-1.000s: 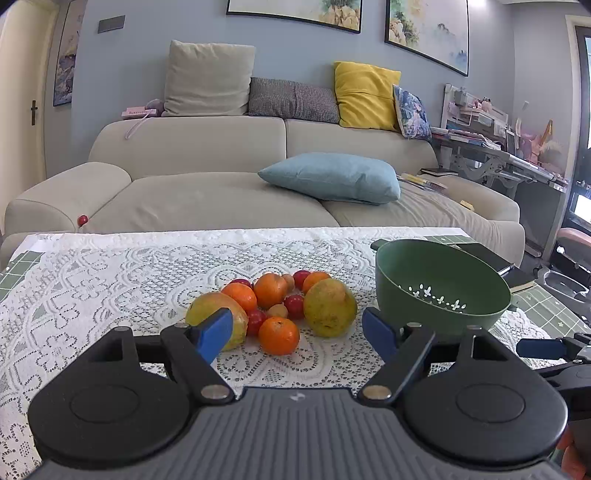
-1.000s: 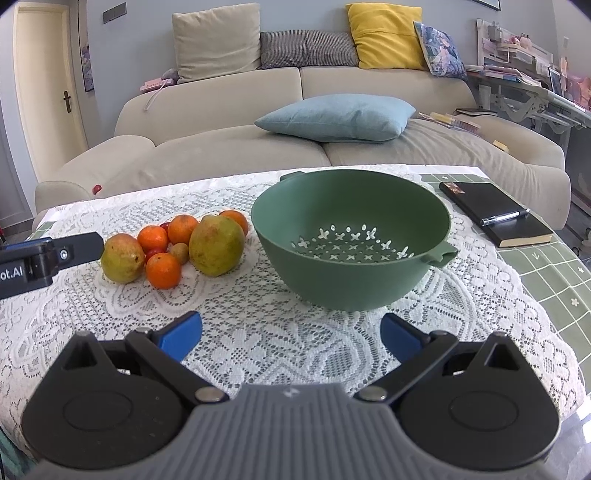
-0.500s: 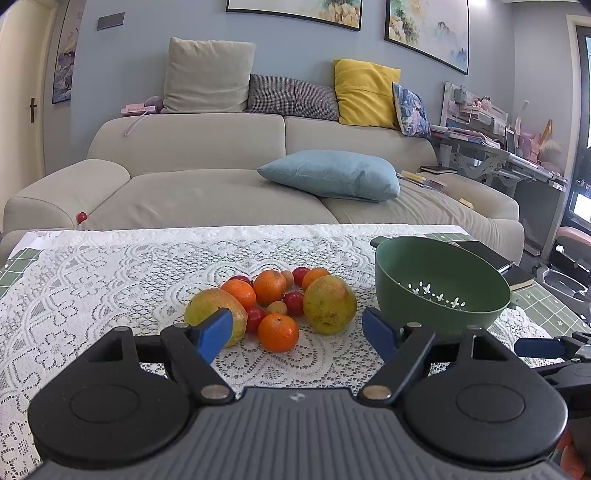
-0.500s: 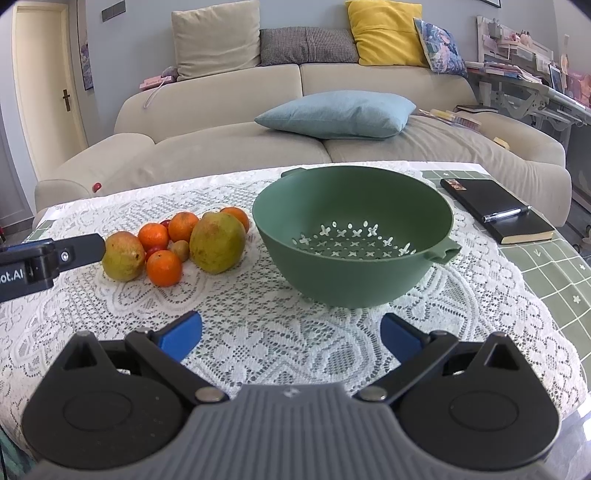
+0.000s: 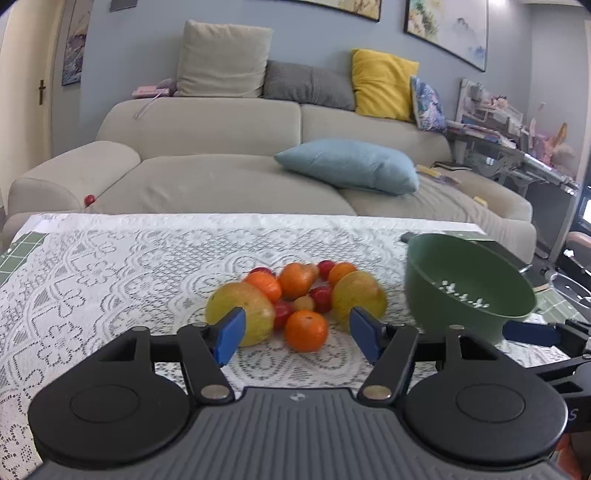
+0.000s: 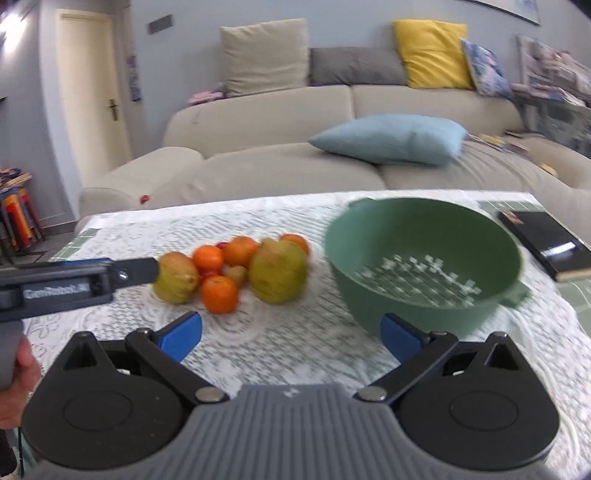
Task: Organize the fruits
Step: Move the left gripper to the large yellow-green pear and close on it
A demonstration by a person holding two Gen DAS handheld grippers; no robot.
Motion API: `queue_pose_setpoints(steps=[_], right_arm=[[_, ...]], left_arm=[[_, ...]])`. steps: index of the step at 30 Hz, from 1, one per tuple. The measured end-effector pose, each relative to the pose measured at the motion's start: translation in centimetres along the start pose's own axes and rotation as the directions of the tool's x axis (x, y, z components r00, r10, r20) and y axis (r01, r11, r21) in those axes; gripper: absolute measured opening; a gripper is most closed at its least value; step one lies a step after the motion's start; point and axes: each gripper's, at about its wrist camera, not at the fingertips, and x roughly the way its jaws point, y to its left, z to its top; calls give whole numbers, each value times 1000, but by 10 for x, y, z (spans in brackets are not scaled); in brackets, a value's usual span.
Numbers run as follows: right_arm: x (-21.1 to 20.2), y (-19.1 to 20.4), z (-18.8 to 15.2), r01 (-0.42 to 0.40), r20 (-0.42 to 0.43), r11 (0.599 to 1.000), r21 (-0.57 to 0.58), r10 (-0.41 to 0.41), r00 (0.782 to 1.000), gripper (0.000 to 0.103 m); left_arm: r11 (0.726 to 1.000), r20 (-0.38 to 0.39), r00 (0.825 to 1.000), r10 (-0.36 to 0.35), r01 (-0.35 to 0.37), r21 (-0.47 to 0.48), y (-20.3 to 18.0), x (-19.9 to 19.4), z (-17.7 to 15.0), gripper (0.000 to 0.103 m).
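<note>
Left tool (image 5: 297, 334) moved closer, partly hiding mango (image 5: 240, 314).

Beige sofa (image 5: 236, 147) with cushions against a blue-grey wall (image 5: 155, 44).

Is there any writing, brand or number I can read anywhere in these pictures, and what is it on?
"GenRobot.AI", blurred but legible, on the side of the left tool in the right wrist view.
A small logo mark on the grey body of each tool: too small to read.
The black book has a small cover label: too blurred to read.
The framed pictures on the wall show no legible text.
Nothing readable on the green colander or the fruit.
</note>
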Motion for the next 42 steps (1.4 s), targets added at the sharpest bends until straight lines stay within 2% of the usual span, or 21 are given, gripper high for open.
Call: queue_pose_setpoints(steps=[5,9,12,16,17,23,26,36,42], right_arm=[[24,19,6,24,11,992,-123,-23,1000,87],[43,25,13,24,4,982,-187,-24,1000,74],[55,25,20,22,6,980,-196,-21,1000,74],[67,27,22,47,28,987,-154,-43,999,73],[69,28,21,51,35,989,-140,-47,998,73],[79,32,7,100,67,993,-64,-96,993,73],[84,29,6,116,66,992,-45,-113,991,73],[89,31,0,109,75,994,30,-111,991,73],[105,23,1,92,33,985,147,-98,995,73]], left_arm=[[999,-26,999,37,-37,17,9,14,2,69],[998,-16,998,57,-57,6,15,22,6,69],[998,-21,997,69,-69,-11,20,30,11,69],[992,-10,994,112,-112,52,20,41,11,72],[992,-4,993,121,-121,43,21,42,10,76],[992,10,992,124,-123,-30,30,45,1,83],[989,50,988,146,-146,7,29,45,-3,88],[992,32,994,100,-97,-79,44,57,-9,89],[987,18,995,96,-93,-129,49,66,-8,89]])
